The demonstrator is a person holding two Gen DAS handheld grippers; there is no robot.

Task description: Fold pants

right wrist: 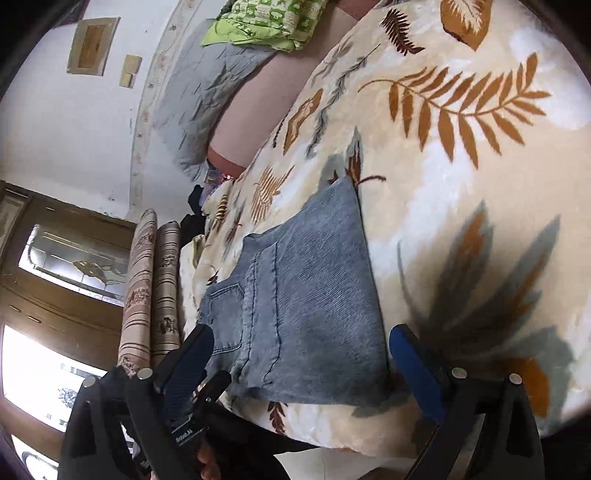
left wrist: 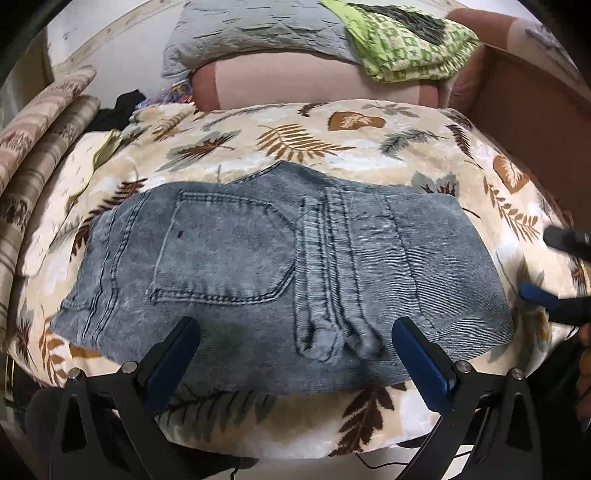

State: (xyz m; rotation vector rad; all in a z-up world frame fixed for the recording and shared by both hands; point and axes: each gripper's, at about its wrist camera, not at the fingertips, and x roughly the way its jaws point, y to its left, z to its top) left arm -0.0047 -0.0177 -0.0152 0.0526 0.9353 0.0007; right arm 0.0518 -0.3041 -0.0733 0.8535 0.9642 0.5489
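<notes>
The grey-blue jeans (left wrist: 280, 258) lie folded into a compact rectangle on the leaf-patterned blanket (left wrist: 332, 140), back pocket up and a thick seam fold running down the middle. My left gripper (left wrist: 295, 332) is open and empty, its blue pads either side of the jeans' near edge, just above it. My right gripper (right wrist: 301, 343) is open and empty, hovering by the jeans' (right wrist: 314, 295) right end; it also shows at the right edge of the left wrist view (left wrist: 554, 266).
A pink bolster (left wrist: 314, 85), a grey pillow (left wrist: 251, 33) and a green patterned cloth (left wrist: 410, 44) lie at the bed's head. Striped cushions (left wrist: 40, 147) stand at the left. A brown bed frame (left wrist: 535, 110) runs along the right. A wooden cabinet (right wrist: 55, 266) stands beyond the cushions.
</notes>
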